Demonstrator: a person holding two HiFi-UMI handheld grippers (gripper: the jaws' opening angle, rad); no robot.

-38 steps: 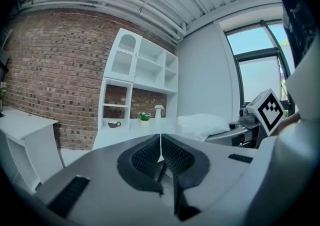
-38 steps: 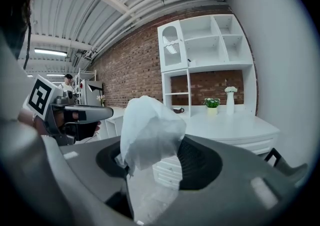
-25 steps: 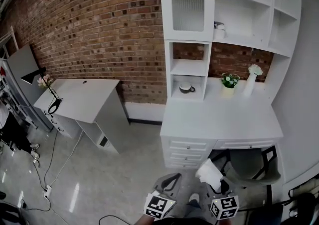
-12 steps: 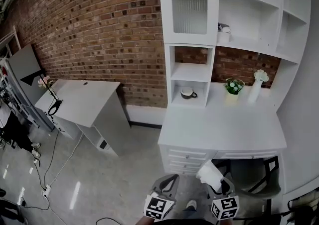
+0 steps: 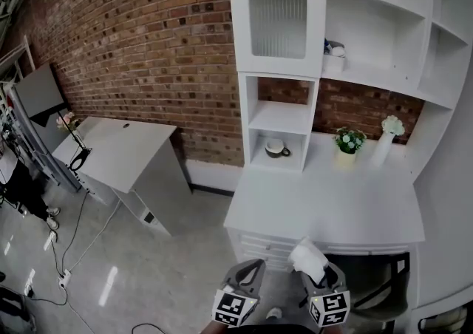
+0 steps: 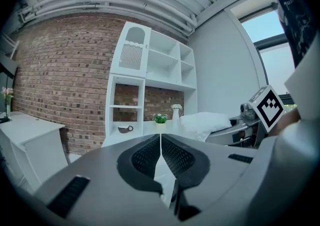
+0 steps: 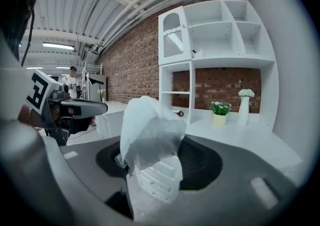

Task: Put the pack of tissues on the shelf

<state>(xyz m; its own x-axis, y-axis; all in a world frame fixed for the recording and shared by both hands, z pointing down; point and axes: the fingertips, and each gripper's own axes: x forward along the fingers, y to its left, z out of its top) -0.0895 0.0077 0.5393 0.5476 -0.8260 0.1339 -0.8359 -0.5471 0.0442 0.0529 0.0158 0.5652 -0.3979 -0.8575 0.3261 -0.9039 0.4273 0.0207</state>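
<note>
In the head view, the left tool (image 5: 250, 266) and the right tool (image 5: 319, 270) are seen side by side at the lower edge. Each carries a cube with a black-and-white square marker. The pack of tissues (image 5: 307, 258), white and soft, is held up in the right tool, over the near edge of the white desk (image 5: 325, 210). It is well apart from the shelf unit (image 5: 369, 37) that rises at the back of the desk. A cup (image 5: 276, 149) is set in a low compartment of the unit. A potted plant (image 5: 349, 140) and a white vase (image 5: 387, 142) are placed on the desk to its right. A brick wall (image 5: 133, 44) runs behind, and a grey desk (image 5: 122, 151) stands to the left.

In the left gripper view, the left tool's jaws are seen closed together, their tips meeting and nothing held between them. The right tool is seen at the right with its marker cube (image 6: 270, 107), and the pack lies across its front end.

In the right gripper view, the right tool's jaws are set partly apart and pressed on the pack. The pack stands up between them as a crumpled bundle in a thin clear wrapper, and no writing on the wrapper can be made out. The left tool is seen at the left edge. A person (image 7: 72, 77) is seen far off beyond it.
</note>
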